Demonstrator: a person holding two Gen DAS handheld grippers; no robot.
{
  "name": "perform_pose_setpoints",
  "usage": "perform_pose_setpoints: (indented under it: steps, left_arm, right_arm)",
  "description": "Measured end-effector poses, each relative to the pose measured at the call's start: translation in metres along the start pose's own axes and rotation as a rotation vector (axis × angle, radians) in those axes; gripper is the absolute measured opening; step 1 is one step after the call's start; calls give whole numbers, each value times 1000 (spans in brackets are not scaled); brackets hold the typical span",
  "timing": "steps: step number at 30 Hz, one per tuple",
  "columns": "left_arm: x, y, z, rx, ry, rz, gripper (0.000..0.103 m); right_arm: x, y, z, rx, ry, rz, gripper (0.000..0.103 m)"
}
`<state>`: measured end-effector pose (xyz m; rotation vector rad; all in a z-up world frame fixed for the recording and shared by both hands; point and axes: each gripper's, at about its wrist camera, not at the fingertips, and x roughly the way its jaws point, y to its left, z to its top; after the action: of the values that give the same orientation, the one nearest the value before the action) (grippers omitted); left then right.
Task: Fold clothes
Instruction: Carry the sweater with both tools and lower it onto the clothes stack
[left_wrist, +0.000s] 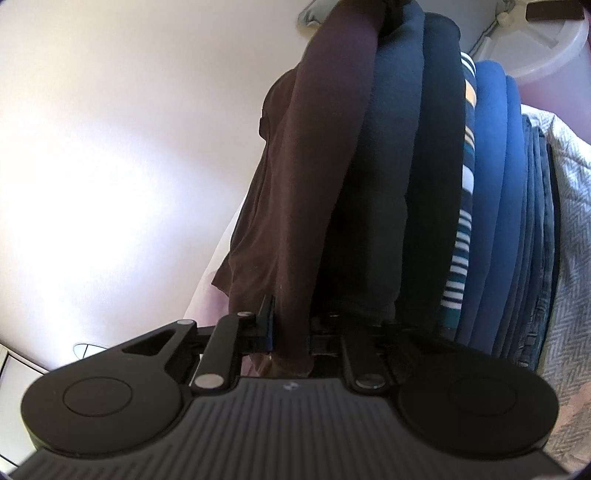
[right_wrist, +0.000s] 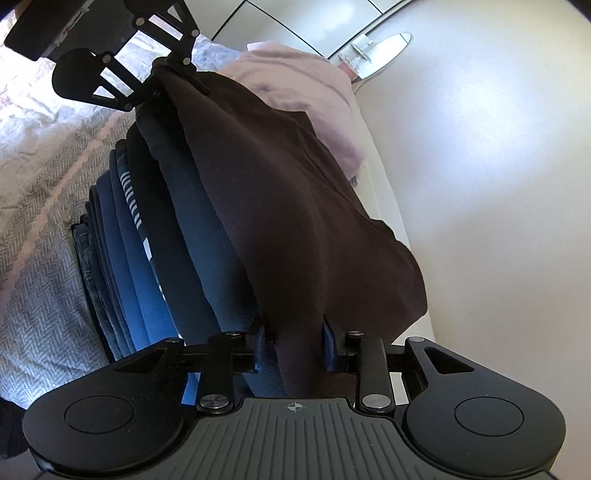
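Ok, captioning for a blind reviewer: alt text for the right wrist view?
The right hand-held gripper and left hand-held gripper pinch opposite ends of a dark brown garment atop a stack of folded blue clothes on a herringbone bedspread.

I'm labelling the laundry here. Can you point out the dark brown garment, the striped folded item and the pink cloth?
Dark brown garment (right_wrist: 295, 206): right wrist view, middle of its draped fabric.
Striped folded item (left_wrist: 460, 254): left wrist view, its white-and-teal striped edge in the pile.
Pink cloth (right_wrist: 306, 85): right wrist view, its top surface.
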<state>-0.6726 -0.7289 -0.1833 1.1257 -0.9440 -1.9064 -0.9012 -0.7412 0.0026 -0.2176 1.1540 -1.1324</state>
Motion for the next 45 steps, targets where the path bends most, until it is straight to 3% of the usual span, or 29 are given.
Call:
perform_pose_setpoints:
  steps: [4, 12, 18, 23, 25, 27, 32, 35, 45]
  left_arm:
    - [-6, -5, 1, -13, -2, -17, 8]
    - [-18, -10, -3, -38, -7, -21, 6]
    - [-23, -24, -11, -47, -5, -30, 5]
    - [-23, -23, -17, -31, 1, -15, 9]
    - [-21, -22, -22, -30, -3, -9, 10]
    - [-21, -23, -24, -34, -3, -2, 11]
    - [-52, -15, -8, -68, 1, 23, 16]
    - [-36, -34, -16, -85, -4, 32, 19]
    - [-52, -41, -18, -93, -16, 39, 27]
  right_arm:
    - [3, -13, -5, 93, 6, 10, 29]
    - [-2, -7, -14, 69, -26, 10, 29]
    - [-1, -5, -28, 86, 0, 7, 29]
    - [-1, 0, -20, 65, -9, -35, 30]
    - [-3, -2, -19, 64, -7, -46, 34]
    - [-5, -2, -19, 66, -4, -59, 51]
    - [-11, 1, -21, 69, -10, -63, 61]
    - [-17, 4, -20, 74, -18, -65, 64]
    - [-33, 13, -18, 97, -30, -78, 65]
